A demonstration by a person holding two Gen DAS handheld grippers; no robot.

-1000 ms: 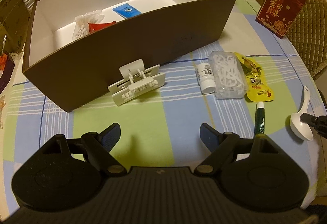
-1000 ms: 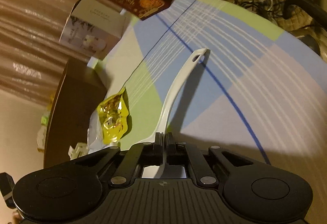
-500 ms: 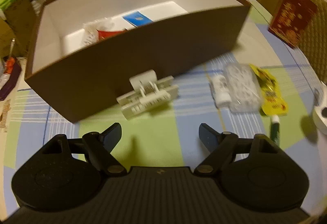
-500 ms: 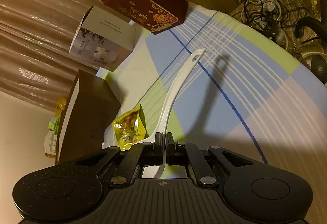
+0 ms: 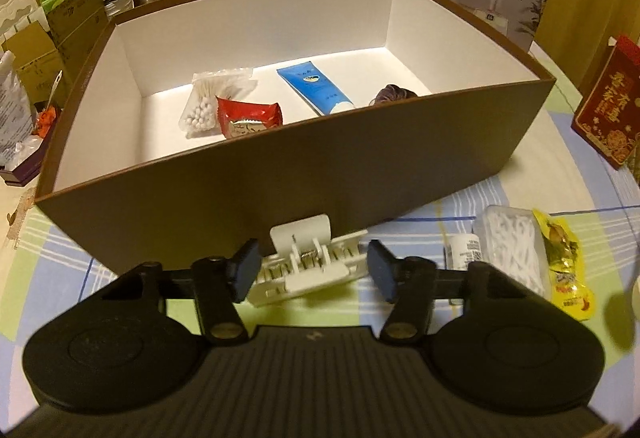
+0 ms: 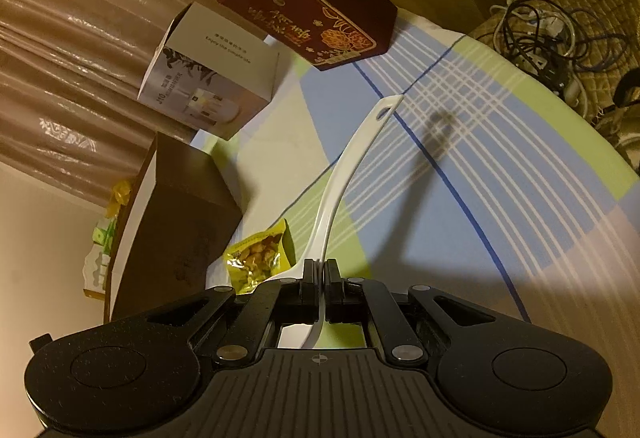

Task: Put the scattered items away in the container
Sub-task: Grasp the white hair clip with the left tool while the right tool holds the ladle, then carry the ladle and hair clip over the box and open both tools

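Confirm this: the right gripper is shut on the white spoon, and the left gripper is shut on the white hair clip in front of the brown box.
Not quite. The left gripper is open, its fingers either side of the white hair clip, as the left wrist view shows. The right gripper is indeed shut on the white spoon.

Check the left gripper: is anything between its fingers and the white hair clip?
Nothing visible. The left gripper is open, and the white hair clip lies on the tablecloth between its fingers, just in front of the brown box wall.
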